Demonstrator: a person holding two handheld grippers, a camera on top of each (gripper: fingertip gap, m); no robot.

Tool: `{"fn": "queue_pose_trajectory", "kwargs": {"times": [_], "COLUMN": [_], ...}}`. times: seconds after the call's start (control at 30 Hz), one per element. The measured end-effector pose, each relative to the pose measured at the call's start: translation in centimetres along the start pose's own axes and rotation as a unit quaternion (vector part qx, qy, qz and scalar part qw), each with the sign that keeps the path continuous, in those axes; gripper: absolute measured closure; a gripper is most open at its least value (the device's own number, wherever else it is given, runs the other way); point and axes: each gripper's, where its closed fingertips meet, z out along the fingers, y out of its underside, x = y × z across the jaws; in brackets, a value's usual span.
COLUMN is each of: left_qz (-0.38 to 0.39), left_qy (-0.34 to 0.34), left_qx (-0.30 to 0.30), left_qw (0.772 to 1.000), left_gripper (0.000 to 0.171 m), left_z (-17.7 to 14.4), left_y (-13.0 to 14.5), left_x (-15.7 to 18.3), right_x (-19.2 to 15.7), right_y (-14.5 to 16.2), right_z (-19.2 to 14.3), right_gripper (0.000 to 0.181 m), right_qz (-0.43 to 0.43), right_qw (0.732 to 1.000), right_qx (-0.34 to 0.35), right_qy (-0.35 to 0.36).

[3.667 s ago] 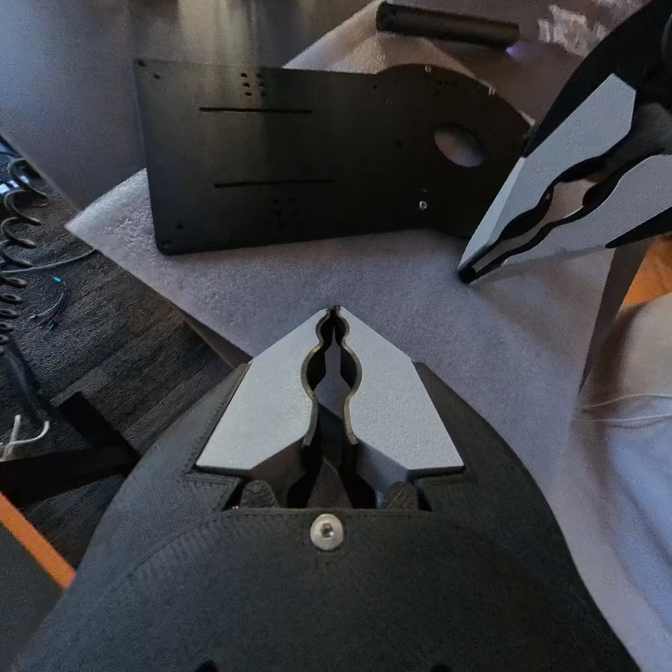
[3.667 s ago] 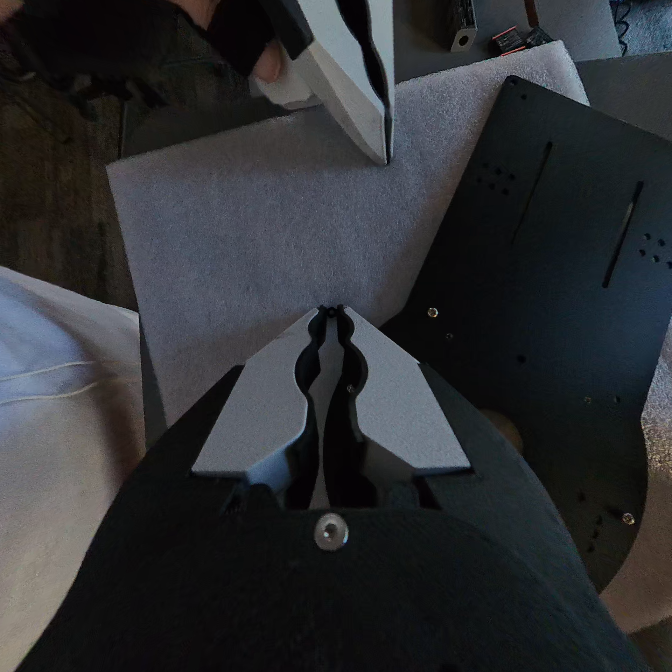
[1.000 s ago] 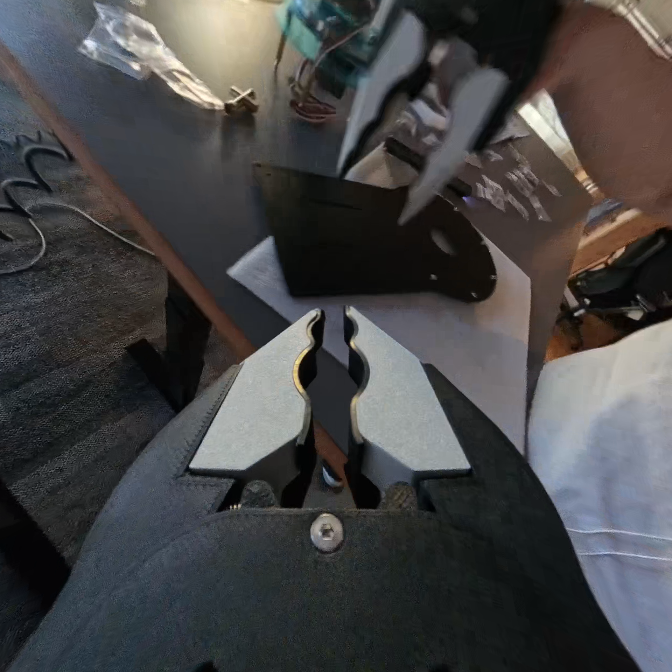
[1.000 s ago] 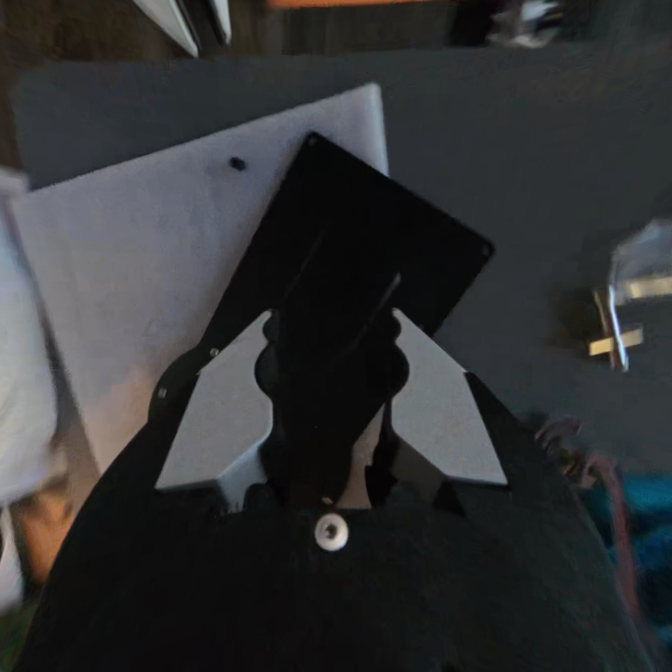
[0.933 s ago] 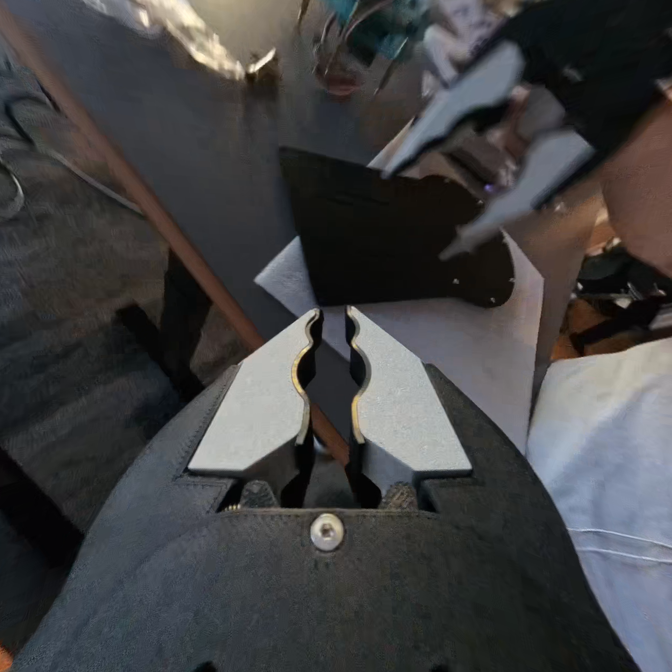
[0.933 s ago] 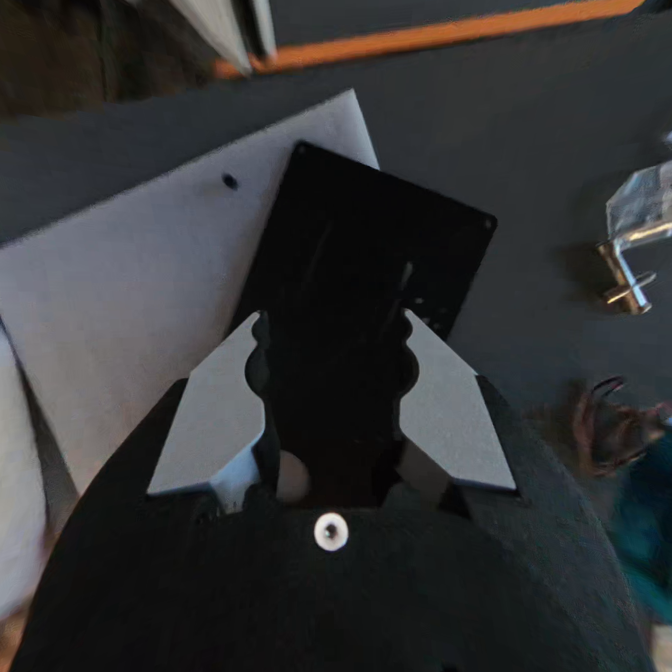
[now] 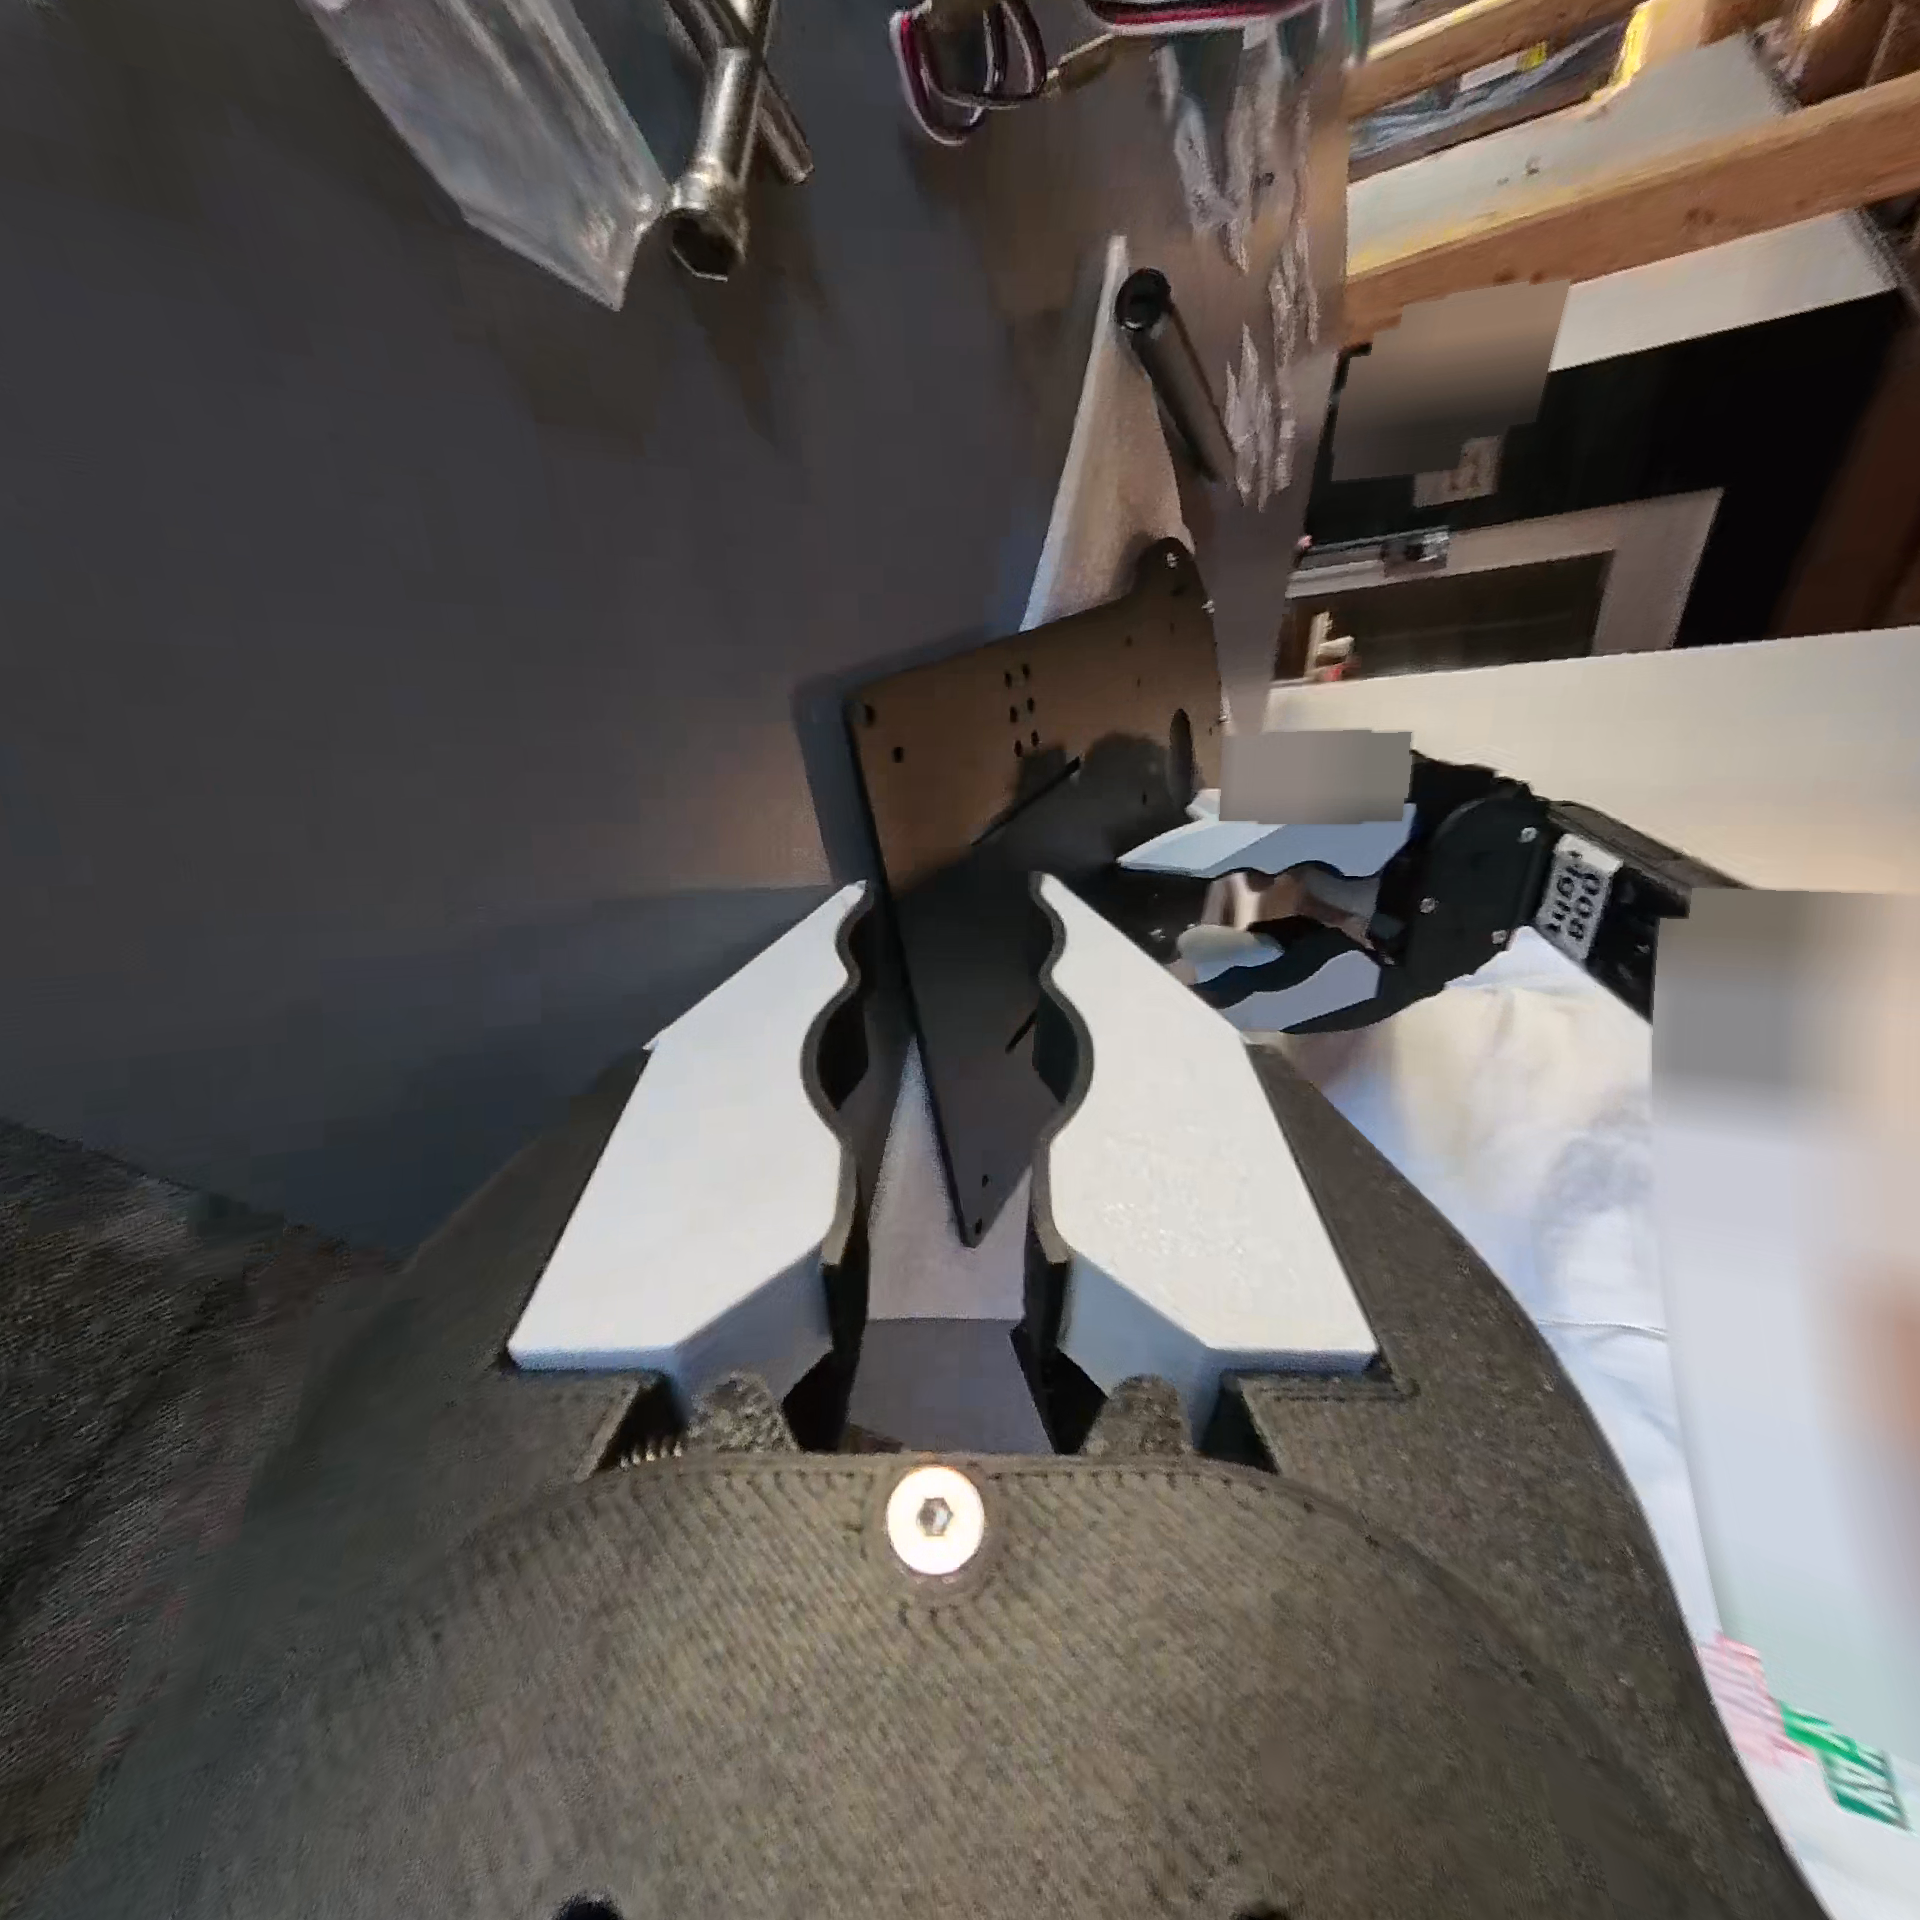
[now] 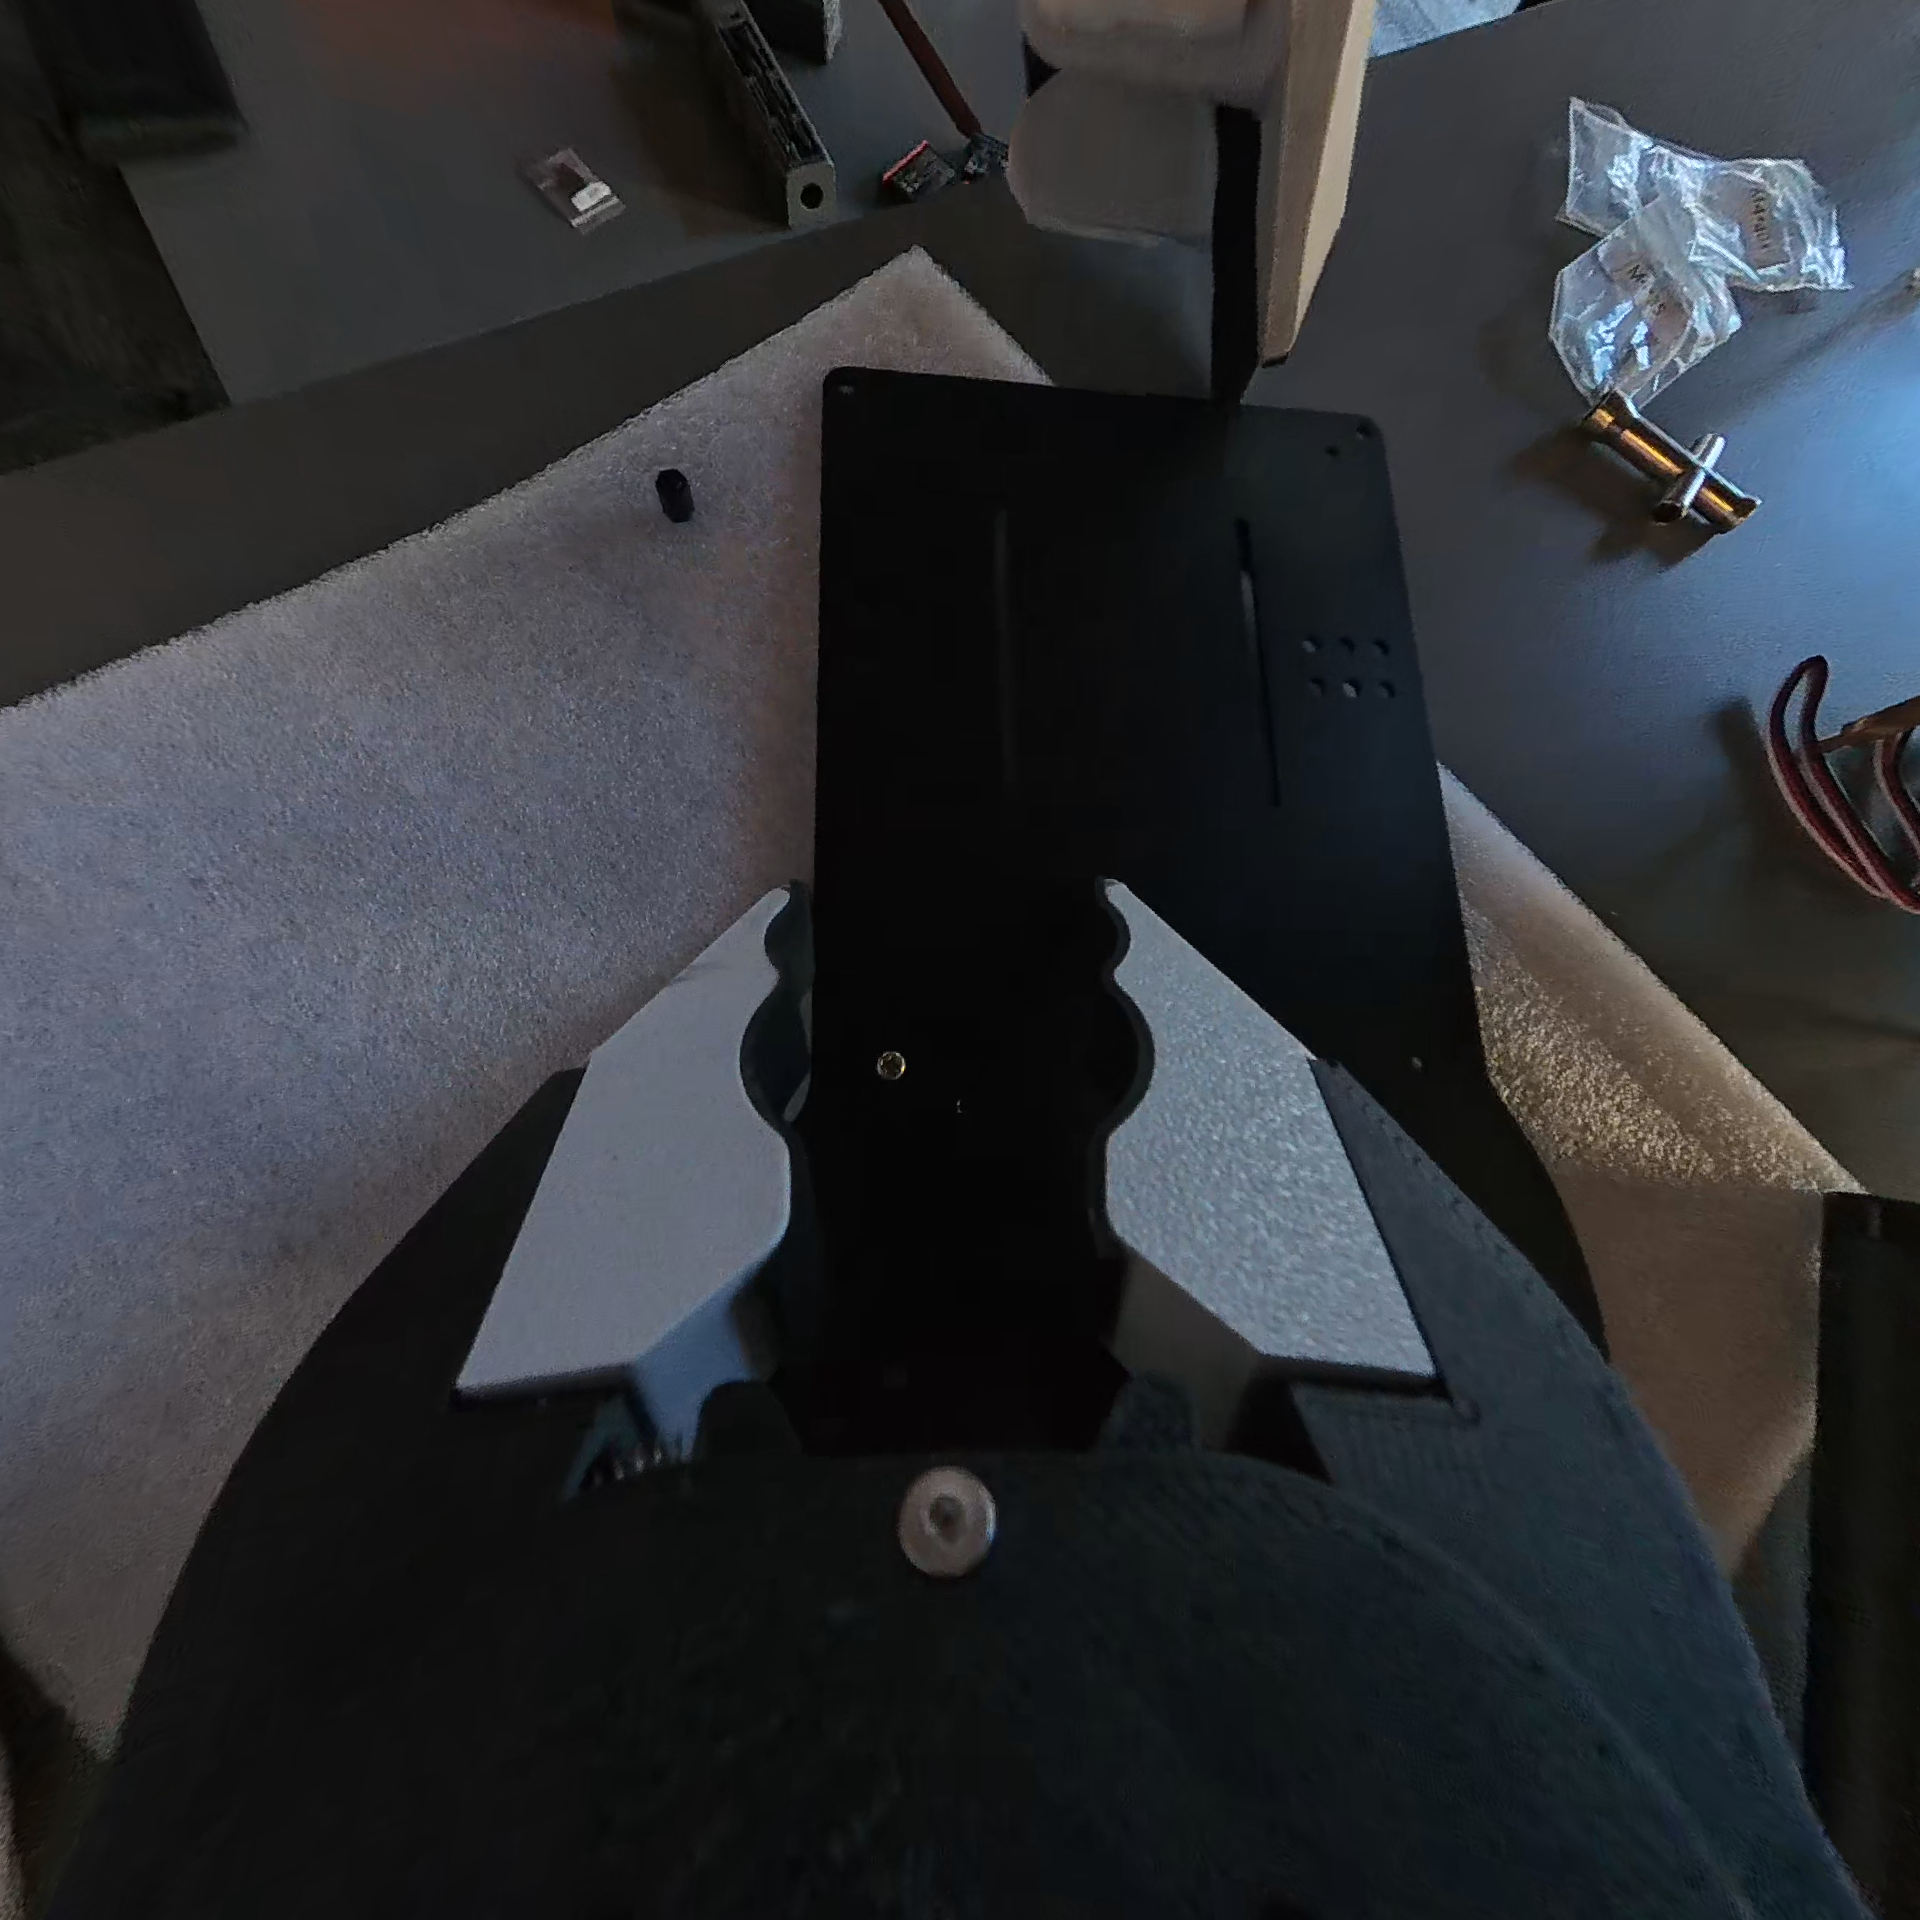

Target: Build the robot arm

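A flat black metal plate [image 8: 1039, 644] with slots and holes lies on a white foam sheet [image 8: 364, 831]. My right gripper [image 8: 951, 891] is open, its jaws straddling the plate's near, rounded end. My left gripper [image 7: 945, 894] is open, with a square corner of the plate [image 7: 966, 1039] between its fingers. In the right wrist view the left gripper [image 8: 1236, 353] stands at the plate's far right corner. In the left wrist view the right gripper [image 7: 1164, 914] shows open at the plate's far end. Neither gripper is closed on the plate.
A small black standoff [image 8: 673, 494] lies on the foam left of the plate. On the dark table [image 7: 416, 520] are a cross-shaped socket wrench [image 8: 1673, 468], clear plastic bags [image 8: 1683, 229], wires [image 8: 1849, 790], a black tube [image 7: 1174, 374] and a dark extrusion [image 8: 769, 114]. Left tips to right tips: about 12 centimeters. The right gripper is farther from the cross-shaped socket wrench [image 8: 1673, 468], some 20 centimeters, than the left, some 11 centimeters.
Both grippers were shut over the foam 3.7 s ago. They rose and opened, and now both have come down at opposite ends of the plate, jaws wider. The standoff now lies on the foam.
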Motion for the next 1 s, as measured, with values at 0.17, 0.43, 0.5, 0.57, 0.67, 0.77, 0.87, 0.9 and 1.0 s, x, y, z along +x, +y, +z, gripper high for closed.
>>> {"fn": "queue_pose_trajectory", "kwargs": {"times": [0.17, 0.43, 0.5, 0.57, 0.67, 0.77, 0.87, 0.9, 1.0], "left_qz": [-0.021, -0.057, -0.056, -0.056, -0.055, -0.055, -0.051, -0.05, -0.045], "left_qy": [0.049, 0.064, 0.066, 0.071, 0.074, 0.078, 0.083, 0.085, 0.089], "left_qx": [0.021, 0.051, 0.057, 0.061, 0.063, 0.075, 0.088, 0.093, 0.106], "left_qw": [0.998, 0.995, 0.995, 0.994, 0.994, 0.993, 0.991, 0.991, 0.989], "left_gripper": [0.134, 0.134, 0.134, 0.133, 0.133, 0.132, 0.13, 0.13, 0.127], "left_z": [-0.4, -0.4, -0.4, -0.5, -0.5, -0.6, -0.7, -0.7, -0.8], "left_y": [0.3, -0.3, -0.2, -0.2, -0.1, -0.2, -0.2, -0.3, -0.2], "left_x": [0.7, 1.0, 1.0, 1.1, 1.2, 1.4, 1.5, 1.6, 1.8], "right_x": [-0.1, -0.4, -0.5, -0.9, 1.3, 5.9, 8.8, 9.0, 7.9], "right_y": [-0.1, -0.6, -0.8, -1.0, -2.5, -4.0, -4.4, -4.3, -4.8], "right_z": [0.0, 0.0, 0.1, 0.1, -0.4, 0.7, 3.3, 4.0, 4.9], "right_gripper": [0.132, 0.141, 0.138, 0.131, 0.13, 0.126, 0.128, 0.128, 0.132], "right_qz": [0.005, -0.014, -0.016, 0.004, 0.054, 0.117, 0.141, 0.144, 0.137], "right_qw": [1.0, 0.999, 0.999, 0.997, 0.987, 0.971, 0.962, 0.959, 0.945], "right_qx": [0.008, 0.029, 0.032, 0.026, 0.034, 0.03, 0.009, -0.002, -0.017], "right_qy": [-0.004, -0.005, -0.015, -0.07, -0.149, -0.205, -0.233, -0.243, -0.295]}}
